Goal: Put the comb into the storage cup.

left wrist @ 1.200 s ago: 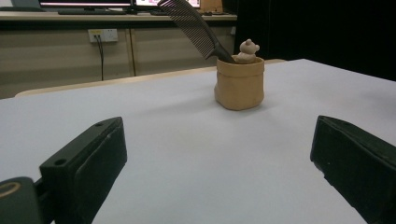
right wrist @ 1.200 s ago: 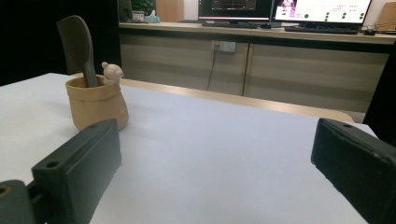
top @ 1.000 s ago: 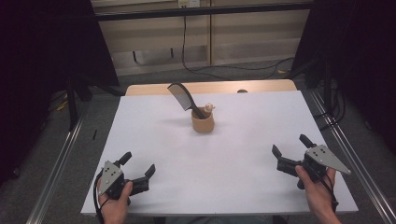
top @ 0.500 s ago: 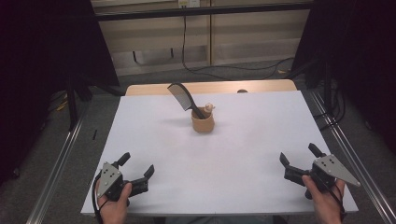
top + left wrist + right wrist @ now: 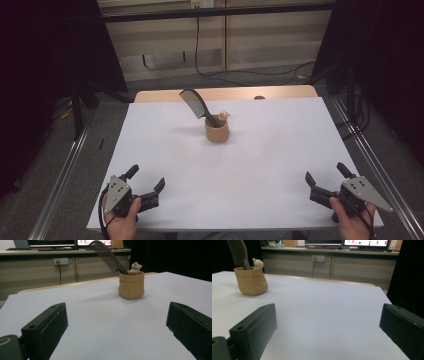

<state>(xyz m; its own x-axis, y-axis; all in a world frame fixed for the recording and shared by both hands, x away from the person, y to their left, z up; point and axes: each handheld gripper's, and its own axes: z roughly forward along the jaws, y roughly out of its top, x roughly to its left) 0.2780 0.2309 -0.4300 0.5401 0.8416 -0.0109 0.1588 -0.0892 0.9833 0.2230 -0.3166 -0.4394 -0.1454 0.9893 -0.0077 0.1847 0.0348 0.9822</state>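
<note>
Your left gripper (image 5: 146,186) rests low at the near left corner of the white table sheet (image 5: 260,165), and its two black jaws are spread wide with nothing between them. Your right gripper (image 5: 327,178) sits at the near right corner in the same way, jaws wide apart and empty. Both are well apart from each other and from the cup.

In front of you, near the middle of the far half of the sheet, stands the small tan cup with a soft, wrinkled wall (image 5: 217,132). It is upright. A black plastic comb (image 5: 192,103) stands in it with the handle down and the toothed part up, leaning toward the far left in the high view. Beside the comb, at the rim of the cup, a small cream-coloured bear figure (image 5: 135,267) looks out.

The white sheet lies on a light wooden tabletop (image 5: 225,94), whose edge shows at the far side. Behind the table there is a beige wall cabinet (image 5: 37,272) with a power socket (image 5: 60,261) and hanging black cables (image 5: 197,37). On top of it stand lit monitors (image 5: 344,242). The sides of the room are dark.
</note>
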